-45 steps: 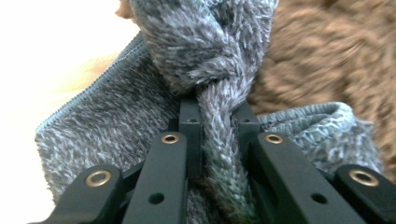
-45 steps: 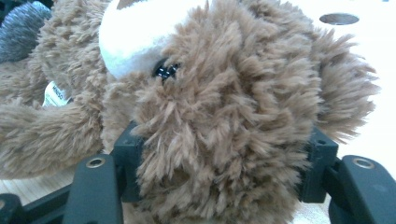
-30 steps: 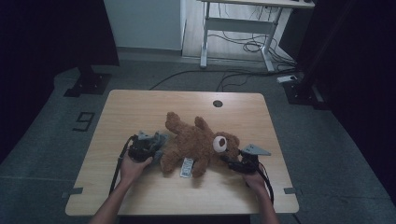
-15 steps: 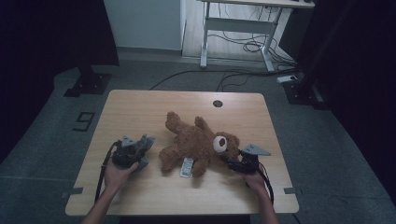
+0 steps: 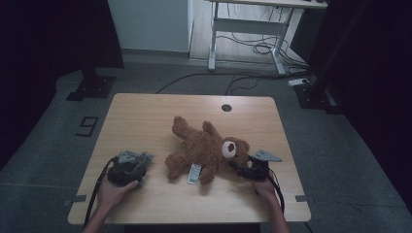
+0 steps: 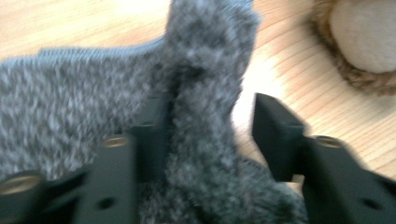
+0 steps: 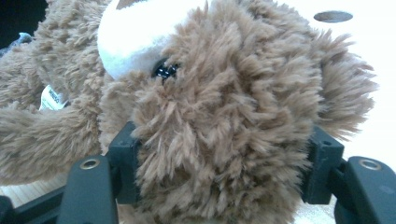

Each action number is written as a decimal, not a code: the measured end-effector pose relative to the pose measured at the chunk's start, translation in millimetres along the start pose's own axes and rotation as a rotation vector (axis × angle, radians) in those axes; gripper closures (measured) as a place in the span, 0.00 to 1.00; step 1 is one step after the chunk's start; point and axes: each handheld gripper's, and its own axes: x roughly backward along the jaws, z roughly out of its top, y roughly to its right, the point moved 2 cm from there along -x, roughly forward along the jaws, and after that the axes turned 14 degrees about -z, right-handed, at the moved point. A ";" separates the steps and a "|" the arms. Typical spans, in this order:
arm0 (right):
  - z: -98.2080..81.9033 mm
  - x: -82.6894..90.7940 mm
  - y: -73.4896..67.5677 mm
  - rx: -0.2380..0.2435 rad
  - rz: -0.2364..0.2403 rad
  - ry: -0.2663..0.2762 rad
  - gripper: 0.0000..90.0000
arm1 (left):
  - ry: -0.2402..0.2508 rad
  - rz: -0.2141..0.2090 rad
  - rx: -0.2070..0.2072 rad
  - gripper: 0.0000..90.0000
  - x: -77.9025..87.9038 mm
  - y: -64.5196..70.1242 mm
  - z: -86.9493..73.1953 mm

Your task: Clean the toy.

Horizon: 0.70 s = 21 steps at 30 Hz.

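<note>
Now we have two things in hand: a grey knitted cloth (image 5: 132,158) at the near left of the tabletop (image 5: 145,116) and a brown teddy bear (image 5: 206,153) lying across the middle, its head toward our right hand. Our left claw (image 5: 137,164) has just been opening — in the left gripper view a fold of the cloth (image 6: 196,107) stands between the jaws, against the left one, while the right one stands clear of it with bare wood showing in the gap, so we read the cloth as let go and resting on the tabletop. Our right claw (image 5: 241,170) is closed on the bear's head; in the right gripper view the fur (image 7: 224,140) bulges out between the two jaws, which press in on it from either side. What the coming move turns on is the lie of the bear: its long axis runs slantwise, from the legs at the far left to the head at the near right, and the cloth sits just beside its near-left paw, apart from it. So the bear lies to the right of the left claw — near, and nearer than to anything else that hand could reach — while the right claw already holds the other end.
</note>
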 end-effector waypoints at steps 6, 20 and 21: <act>0.9 -1.3 1.4 0.000 0.002 0.006 0.34 | 0.093 -0.010 -0.052 0.33 17.4 20.2 22.3; 3.9 5.3 -1.8 0.013 -0.016 -0.013 0.24 | -0.007 -0.117 -0.173 0.32 -62.6 81.5 66.6; 4.4 6.1 -1.6 0.013 -0.018 -0.017 0.24 | -0.013 -0.088 -0.174 0.36 -67.3 81.4 66.2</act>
